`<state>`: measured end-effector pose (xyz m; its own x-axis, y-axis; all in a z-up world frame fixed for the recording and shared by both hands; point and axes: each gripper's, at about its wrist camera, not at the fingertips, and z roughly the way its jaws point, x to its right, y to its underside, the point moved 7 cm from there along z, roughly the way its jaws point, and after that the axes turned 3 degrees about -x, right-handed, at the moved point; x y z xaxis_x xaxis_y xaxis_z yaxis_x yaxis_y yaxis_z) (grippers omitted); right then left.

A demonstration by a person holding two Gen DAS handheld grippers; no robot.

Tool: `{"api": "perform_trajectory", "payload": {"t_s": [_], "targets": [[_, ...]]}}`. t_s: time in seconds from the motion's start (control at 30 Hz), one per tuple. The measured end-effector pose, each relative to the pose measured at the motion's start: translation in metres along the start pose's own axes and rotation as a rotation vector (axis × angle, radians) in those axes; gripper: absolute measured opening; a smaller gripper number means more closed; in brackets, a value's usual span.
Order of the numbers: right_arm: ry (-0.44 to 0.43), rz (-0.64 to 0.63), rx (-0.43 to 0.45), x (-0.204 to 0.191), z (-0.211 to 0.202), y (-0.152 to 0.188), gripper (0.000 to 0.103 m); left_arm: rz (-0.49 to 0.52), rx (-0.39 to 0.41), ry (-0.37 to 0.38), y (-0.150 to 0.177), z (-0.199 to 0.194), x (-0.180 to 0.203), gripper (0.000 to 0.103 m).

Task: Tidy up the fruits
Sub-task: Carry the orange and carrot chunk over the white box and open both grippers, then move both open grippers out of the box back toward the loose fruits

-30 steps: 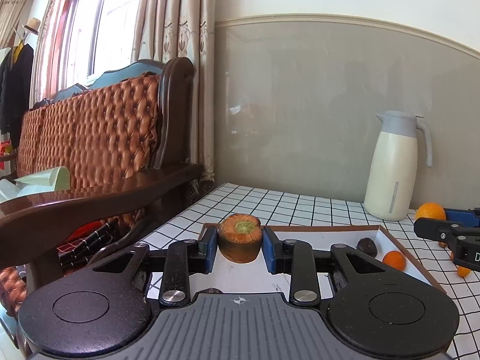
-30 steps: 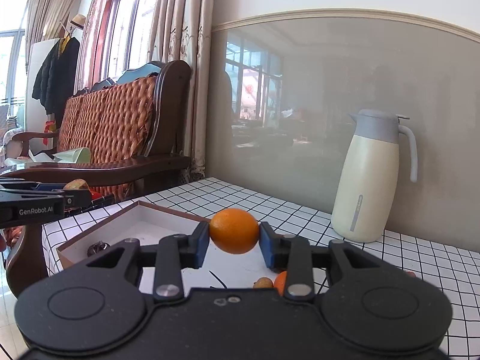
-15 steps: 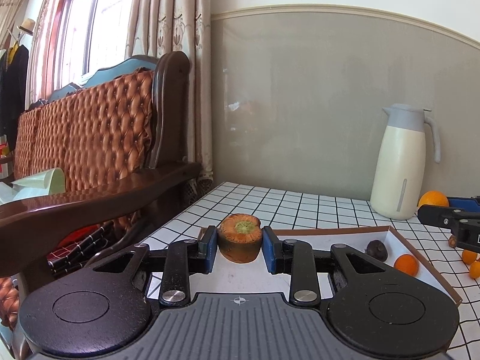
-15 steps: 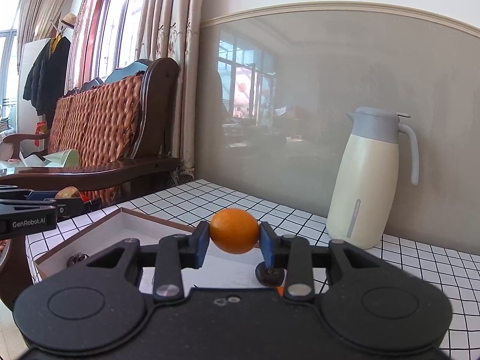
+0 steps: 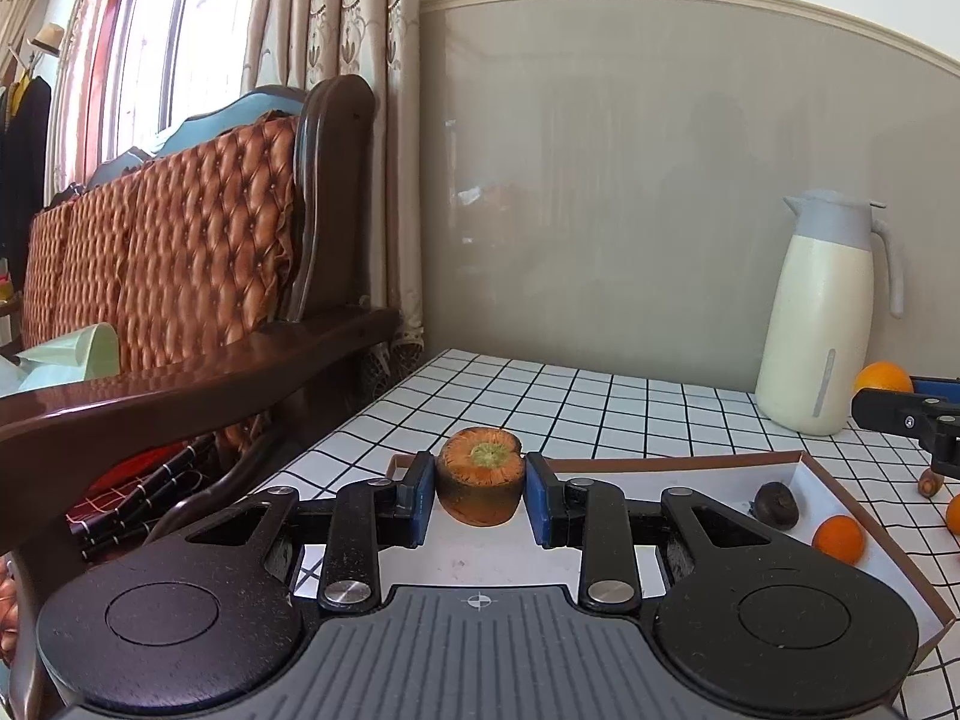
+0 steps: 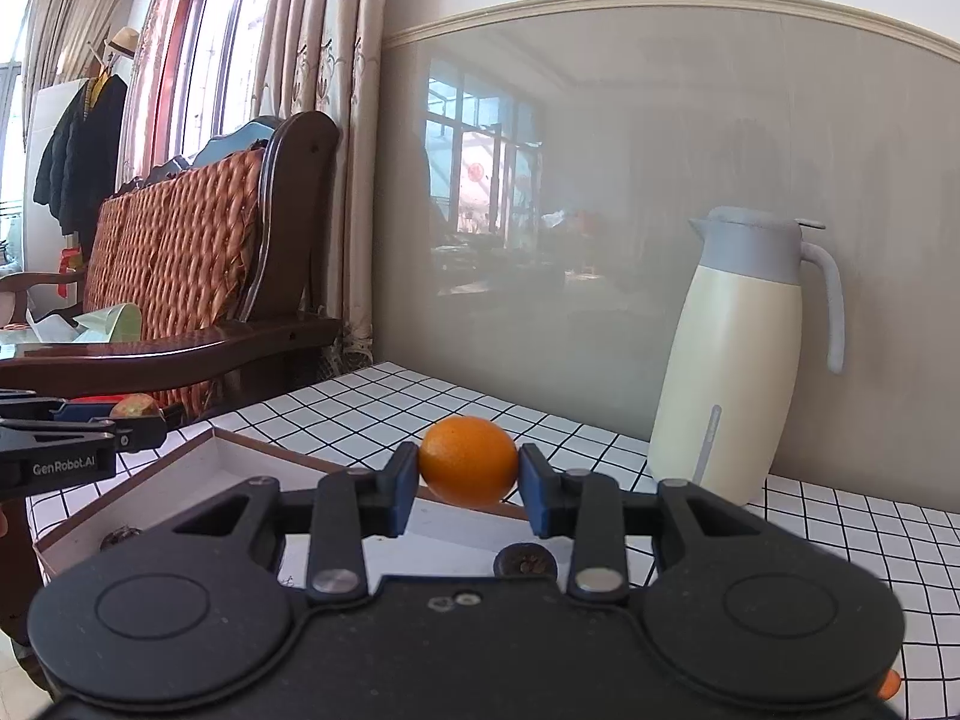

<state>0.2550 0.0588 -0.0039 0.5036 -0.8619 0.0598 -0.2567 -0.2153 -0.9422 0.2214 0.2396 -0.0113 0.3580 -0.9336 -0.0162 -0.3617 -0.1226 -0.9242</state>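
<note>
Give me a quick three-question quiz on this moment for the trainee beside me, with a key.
1. True or false: the left tool is clamped on a carrot stub with its cut, green-centred end showing.
2. Which item does the right tool hold? A) a dark nut B) an orange C) the jug
3. Fill in: the cream jug with the grey lid stands on the checked tablecloth, ______ the shallow box.

Key
1. True
2. B
3. outside; the box holds a small orange fruit and a dark round item.
</note>
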Motion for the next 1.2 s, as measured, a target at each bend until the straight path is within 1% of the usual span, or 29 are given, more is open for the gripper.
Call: {"api": "perform_trajectory", "payload": {"t_s": [0.23, 0.37, 0.53, 0.73, 0.83, 0.87, 0.9, 0.93, 0.97, 1.0, 1.03, 1.2], "targets": [[0.008, 0.019, -0.026, 0.007, 0.018, 0.002, 0.027, -0.019, -0.039, -0.009, 0.002, 0.018, -0.008, 0.032], [0.008, 0.026, -0.074, 0.012, 0.034, 0.007, 0.027, -0.030, -0.067, -0.017, 0.004, 0.031, -0.012, 0.032], [-0.001, 0.032, -0.106, 0.011, 0.046, 0.010, 0.027, -0.019, -0.074, -0.022, 0.003, 0.039, -0.011, 0.032], [-0.013, 0.034, -0.155, 0.010, 0.059, 0.017, 0.027, -0.018, -0.111, -0.031, 0.006, 0.051, -0.012, 0.032], [-0.020, 0.045, -0.187, 0.011, 0.068, 0.020, 0.028, -0.018, -0.125, -0.027, 0.008, 0.056, -0.011, 0.032], [-0.030, 0.044, -0.213, 0.011, 0.071, 0.022, 0.029, -0.019, -0.121, -0.024, 0.009, 0.057, -0.011, 0.032], [-0.037, 0.040, -0.233, 0.010, 0.074, 0.024, 0.033, -0.024, -0.102, -0.018, 0.009, 0.055, -0.010, 0.033], [-0.029, 0.039, -0.231, 0.011, 0.075, 0.024, 0.058, -0.022, -0.084, -0.030, 0.008, 0.053, -0.010, 0.046], [-0.009, 0.041, -0.208, 0.012, 0.073, 0.023, 0.097, -0.014, -0.073, -0.051, 0.007, 0.051, -0.010, 0.063], [0.022, 0.043, -0.159, 0.015, 0.069, 0.021, 0.096, -0.011, -0.056, -0.052, 0.007, 0.049, -0.010, 0.091], [0.038, 0.042, -0.132, 0.016, 0.066, 0.019, 0.097, -0.015, -0.032, -0.047, 0.005, 0.045, -0.010, 0.095], [0.042, 0.068, -0.154, 0.024, 0.067, 0.022, 0.097, -0.004, -0.029, -0.050, 0.004, 0.043, -0.008, 0.095]]}}
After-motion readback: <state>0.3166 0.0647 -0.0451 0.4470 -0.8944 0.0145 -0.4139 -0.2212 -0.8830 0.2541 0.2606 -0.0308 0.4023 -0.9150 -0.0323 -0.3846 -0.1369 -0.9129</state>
